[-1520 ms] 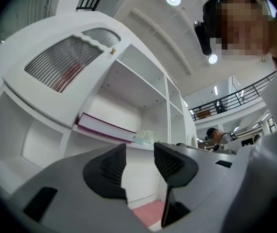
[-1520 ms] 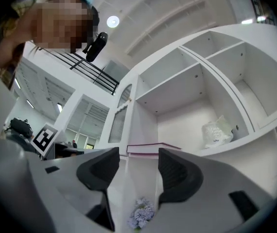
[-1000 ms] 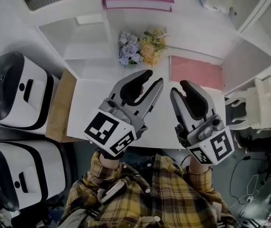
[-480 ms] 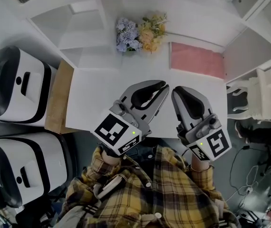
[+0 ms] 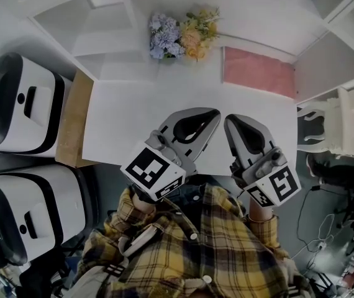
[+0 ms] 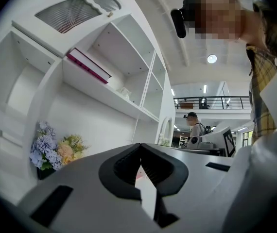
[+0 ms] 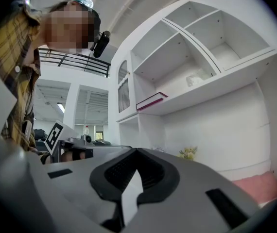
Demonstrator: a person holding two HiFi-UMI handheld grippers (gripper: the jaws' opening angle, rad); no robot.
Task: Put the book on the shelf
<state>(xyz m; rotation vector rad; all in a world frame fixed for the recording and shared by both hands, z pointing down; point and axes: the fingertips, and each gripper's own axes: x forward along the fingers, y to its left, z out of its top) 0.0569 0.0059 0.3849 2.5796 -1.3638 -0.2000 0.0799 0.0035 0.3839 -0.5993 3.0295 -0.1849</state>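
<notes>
Left gripper (image 5: pixel 215 112) and right gripper (image 5: pixel 229 118) side by side, held level, low over the near part of the white desk (image 5: pixel 127 123), tips close to each other but apart. On the left: jaws just closed, now tip to tip, with nothing between them, only the hollow behind the tips, ringed by the black pads (image 6: pixel 128 167). On the right, the same: just closed, tips together, empty.

Pink book (image 6: pixel 87 64) lying flat on the shelf (image 6: pixel 104 93) above the desk, well above and apart from both grippers, touched by neither. In the left gripper view, just below a ribbed panel (image 6: pixel 75 11); in the right gripper view, at the left end of that shelf board.

Against the back wall under the shelf, a bunch of pale blue and yellow flowers (image 5: pixel 182 35); to its right, flat on the desk, a pink mat (image 5: pixel 258 73). Left of the desk, a brown panel (image 5: pixel 72 126) and two white-and-black machines (image 5: pixel 22 110). At the bottom of the head view, a yellow plaid shirt (image 5: pixel 189 247). Far off in the left gripper view, a person (image 6: pixel 195 125) with a backpack.
</notes>
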